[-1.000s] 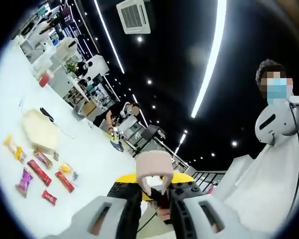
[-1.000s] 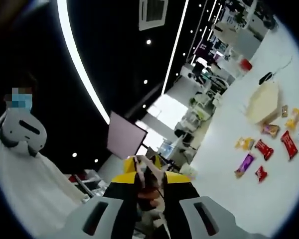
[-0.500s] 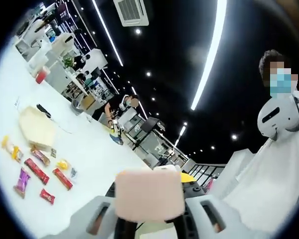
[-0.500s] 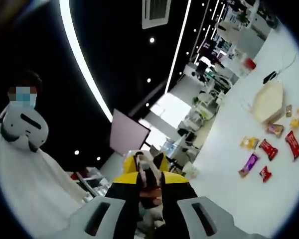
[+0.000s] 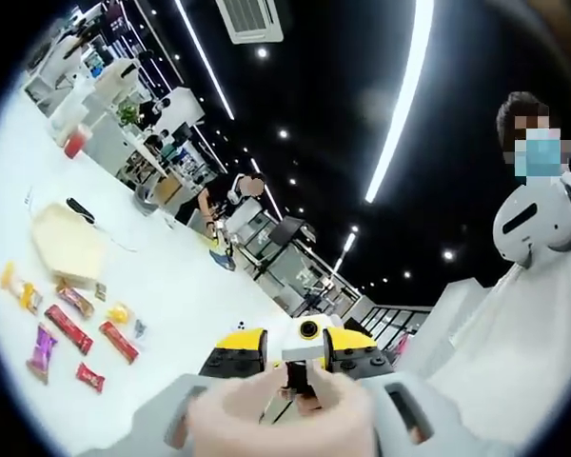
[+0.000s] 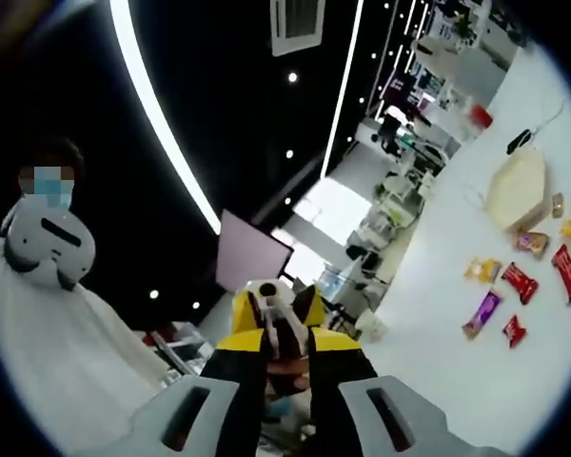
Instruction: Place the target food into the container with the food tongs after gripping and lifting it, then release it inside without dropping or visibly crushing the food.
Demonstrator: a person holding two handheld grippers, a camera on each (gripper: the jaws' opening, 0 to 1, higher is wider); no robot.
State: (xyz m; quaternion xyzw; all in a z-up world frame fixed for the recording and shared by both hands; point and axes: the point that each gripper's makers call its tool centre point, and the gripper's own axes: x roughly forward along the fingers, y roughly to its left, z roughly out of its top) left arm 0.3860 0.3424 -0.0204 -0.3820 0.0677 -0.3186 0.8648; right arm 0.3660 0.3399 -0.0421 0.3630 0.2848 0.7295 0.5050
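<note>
Both views look up across a white table [image 5: 171, 286] toward a dark ceiling. My left gripper [image 5: 298, 350] has its yellow-and-black jaws apart, and a small white part shows in the gap. A blurred pale pink block [image 5: 285, 424] sits very close to the lens at the base of the jaws. My right gripper [image 6: 281, 316] has its jaws close together on a pale narrow thing [image 6: 284, 341]; what it is I cannot tell. Several snack packets [image 5: 73, 327] [image 6: 519, 281] lie on the table beside a beige container [image 5: 67, 243] [image 6: 516, 190].
A person in white clothes [image 5: 542, 286] [image 6: 38, 314] stands close by, with a white headset-like device at chest height. A red cup [image 5: 73, 143] and a black object [image 5: 79, 209] sit farther back on the table. Desks and other people fill the room behind.
In the left gripper view the pink block has moved from between the jaw tips toward the lens and now sits low and blurred. The right gripper view has barely shifted.
</note>
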